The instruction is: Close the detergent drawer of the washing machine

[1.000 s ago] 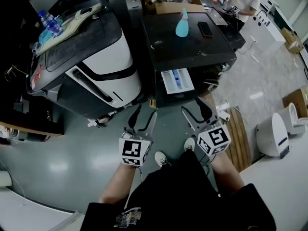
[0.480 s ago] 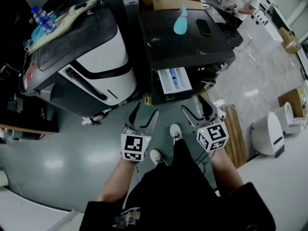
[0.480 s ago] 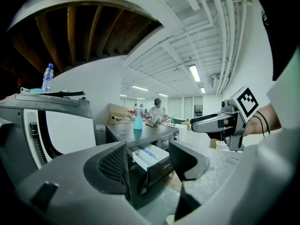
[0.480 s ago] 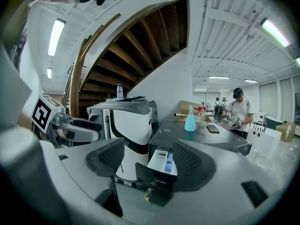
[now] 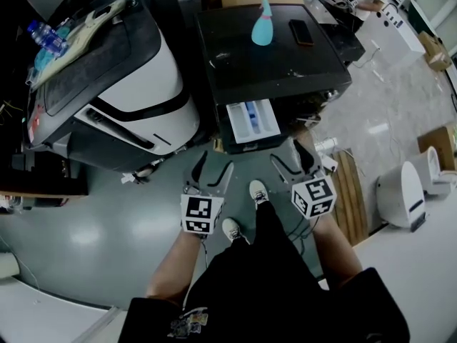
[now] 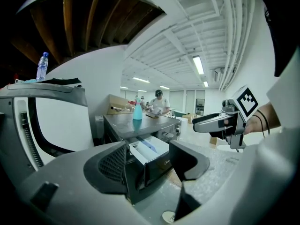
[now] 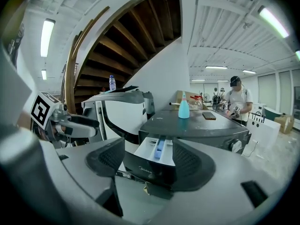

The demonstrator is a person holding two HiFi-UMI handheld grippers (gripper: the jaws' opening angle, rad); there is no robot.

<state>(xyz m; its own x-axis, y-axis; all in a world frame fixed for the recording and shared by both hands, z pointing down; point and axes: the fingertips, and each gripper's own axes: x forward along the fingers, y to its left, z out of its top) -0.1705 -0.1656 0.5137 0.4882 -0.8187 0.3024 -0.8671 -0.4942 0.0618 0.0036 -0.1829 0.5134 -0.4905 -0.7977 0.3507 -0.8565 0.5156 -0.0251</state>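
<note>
The dark washing machine [image 5: 271, 56] stands ahead with its white detergent drawer [image 5: 251, 120] pulled out; its black front panel faces me. My left gripper [image 5: 213, 170] hangs open over the floor, just left of and short of the drawer. My right gripper [image 5: 291, 159] is open too, close to the drawer's right front corner but apart from it. Both pairs of jaws have just been opening, with nothing gripped. The drawer [image 6: 150, 149] shows between the spread jaws in the left gripper view. It appears likewise as the drawer [image 7: 157, 153] in the right gripper view.
A teal bottle [image 5: 262, 23] and a phone [image 5: 301, 32] lie on the machine's top. A large white and grey machine [image 5: 121, 84] stands to the left, and wooden slats [image 5: 350, 191] lie on the floor to the right. My shoes [image 5: 257, 191] are below the drawer. A person [image 7: 236, 102] stands behind.
Both grippers have come closer to the drawer and sunk lower. Their jaws stand wider than a second ago. One foot has stepped forward.
</note>
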